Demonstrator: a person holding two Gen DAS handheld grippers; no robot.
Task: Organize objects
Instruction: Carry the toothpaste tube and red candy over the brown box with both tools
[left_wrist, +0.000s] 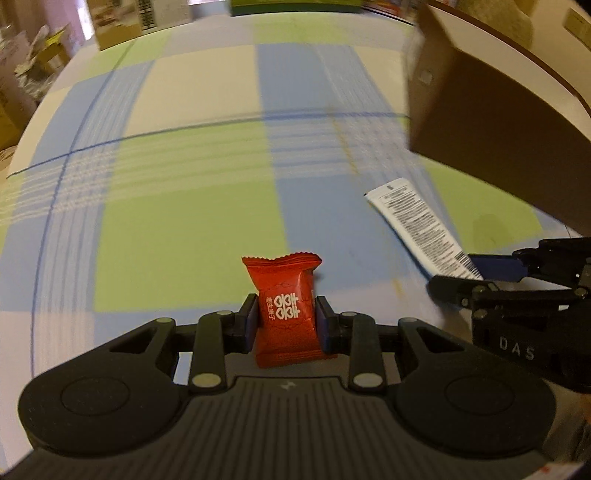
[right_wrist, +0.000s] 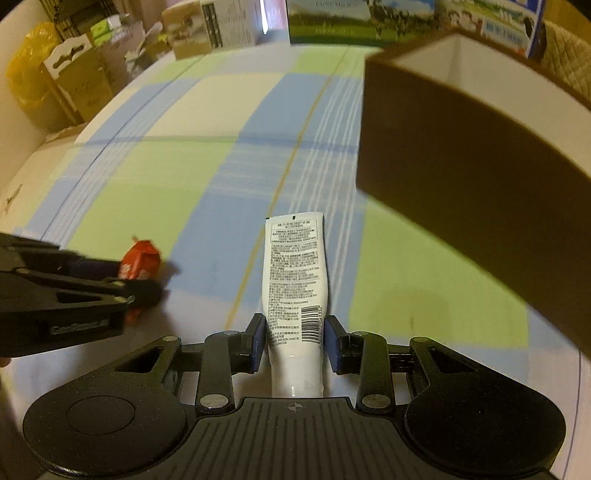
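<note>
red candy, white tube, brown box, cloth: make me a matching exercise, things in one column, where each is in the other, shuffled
Things:
1. red candy
2. white tube
3. brown box
4. cloth

Places or states:
a. spread over the table, checked blue, green and cream
b. clamped in the right gripper
c. clamped in the left gripper
d. open-topped, white inside, ahead and to the right

Pairs: 1-c, 2-b, 3-d, 4-a

At the bottom centre of the frame, the left gripper (left_wrist: 286, 317) clamps a red candy packet (left_wrist: 284, 314) upright above the checked tablecloth (left_wrist: 184, 166). At right, the right gripper (left_wrist: 476, 277) pinches a white tube (left_wrist: 417, 229); a brown box (left_wrist: 491, 122) fills the upper right
</note>
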